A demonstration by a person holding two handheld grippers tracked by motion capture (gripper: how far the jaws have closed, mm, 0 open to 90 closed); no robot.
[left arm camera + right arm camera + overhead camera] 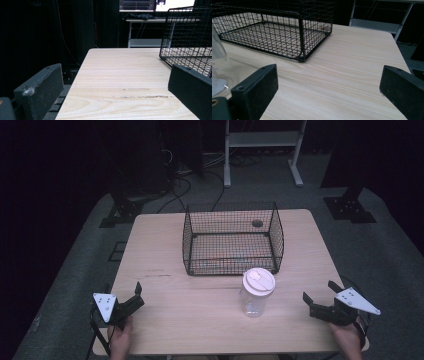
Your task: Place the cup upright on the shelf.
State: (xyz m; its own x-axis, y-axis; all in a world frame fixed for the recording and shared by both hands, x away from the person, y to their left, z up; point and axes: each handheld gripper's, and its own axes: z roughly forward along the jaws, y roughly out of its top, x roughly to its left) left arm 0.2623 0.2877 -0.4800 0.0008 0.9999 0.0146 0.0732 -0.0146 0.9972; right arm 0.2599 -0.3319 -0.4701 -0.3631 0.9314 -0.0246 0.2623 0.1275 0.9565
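At the near centre of the table [165, 295], the clear lidded jar [257, 293] stands upright, just in front of the wire basket [233, 239]. It lies between the grippers, nearer the right gripper [320, 298] and inboard of its jaws. The left gripper [134, 296] sits farther off. Both jaw sets are spread and empty.
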